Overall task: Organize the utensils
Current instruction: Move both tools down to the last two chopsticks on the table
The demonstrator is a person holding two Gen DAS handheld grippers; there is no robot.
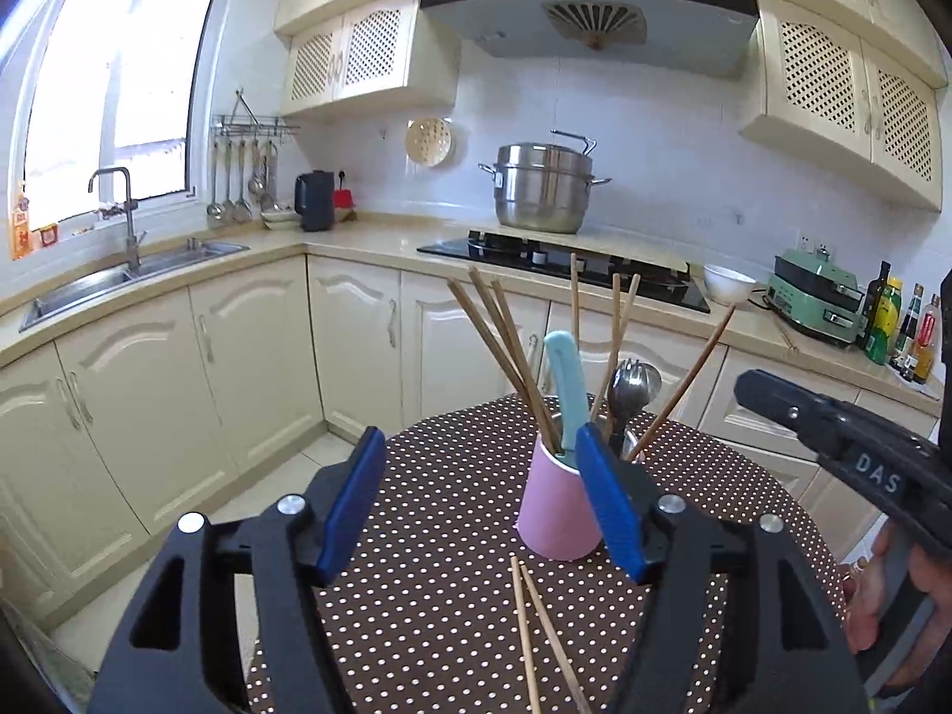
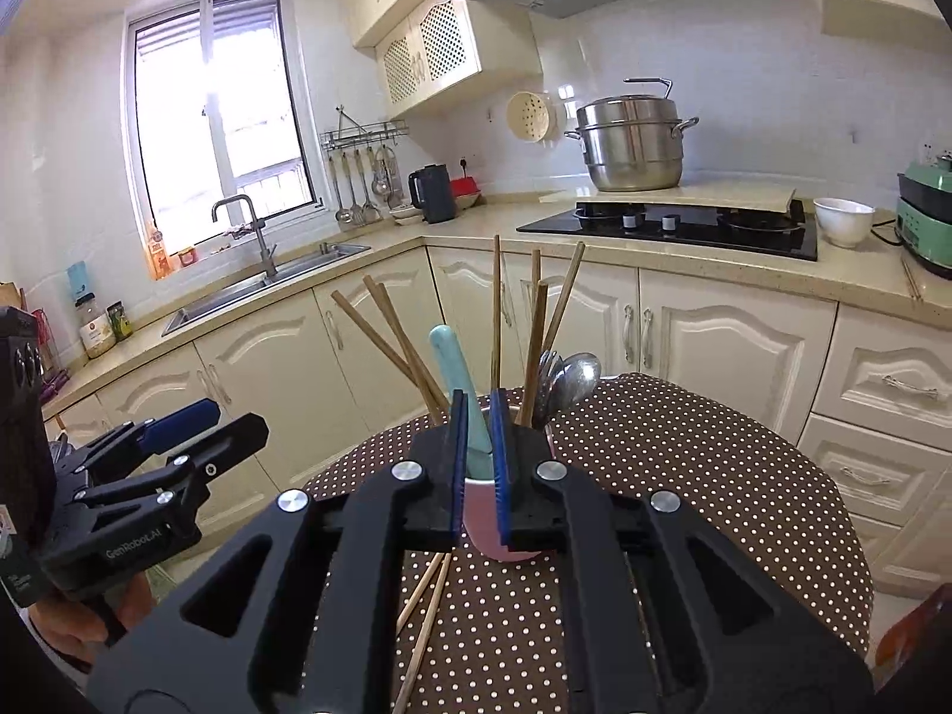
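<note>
A pink cup stands on the brown dotted table with several wooden chopsticks and a light blue handle in it. Just behind it stand a spoon and a fork. Two loose chopsticks lie in front of the cup. My left gripper is open and empty, its right pad just in front of the cup. My right gripper is shut with nothing in it, pointing at the pink cup from close by. The loose chopsticks lie under it. The left gripper hangs off the table's left edge.
Cream cabinets and a counter run behind the table. On it are a sink, a black hob with a steel steamer pot, a white bowl, a green appliance and bottles. A hand holds the right gripper.
</note>
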